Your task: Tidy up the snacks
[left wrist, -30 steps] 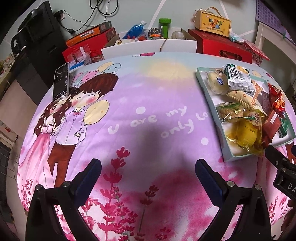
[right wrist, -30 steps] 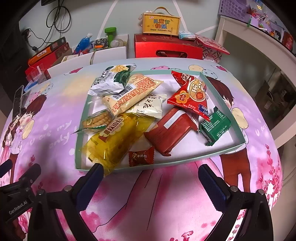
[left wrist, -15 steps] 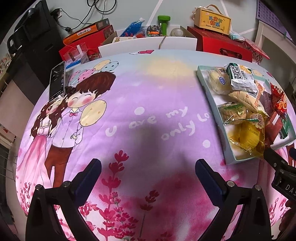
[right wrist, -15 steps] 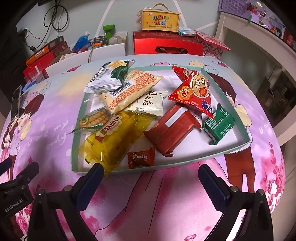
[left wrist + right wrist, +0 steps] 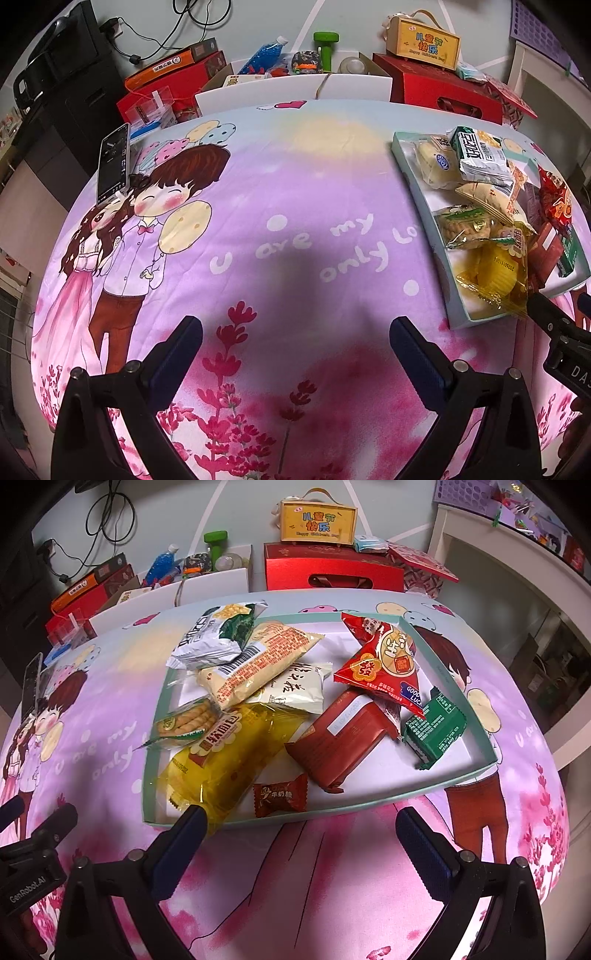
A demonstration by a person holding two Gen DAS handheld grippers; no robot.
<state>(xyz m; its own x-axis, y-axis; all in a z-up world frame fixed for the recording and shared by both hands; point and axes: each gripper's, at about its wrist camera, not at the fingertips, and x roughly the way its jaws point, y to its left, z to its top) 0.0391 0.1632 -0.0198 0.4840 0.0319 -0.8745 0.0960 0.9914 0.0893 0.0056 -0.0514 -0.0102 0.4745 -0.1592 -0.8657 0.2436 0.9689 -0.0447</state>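
Red packet (image 5: 380, 664) reads "GOOD LUCK"; cloth (image 5: 295, 206) "only".

A shallow green-edged tray (image 5: 448, 672) lies flat on the cloth, heaped with sealed snack packets. A yellow bread bag (image 5: 225, 764) overhangs the near rim; a small brown candy (image 5: 280, 795) lies beside it. A red triangular pack (image 5: 384, 661) leans over a maroon packet (image 5: 343, 738) and a green packet (image 5: 436, 729).
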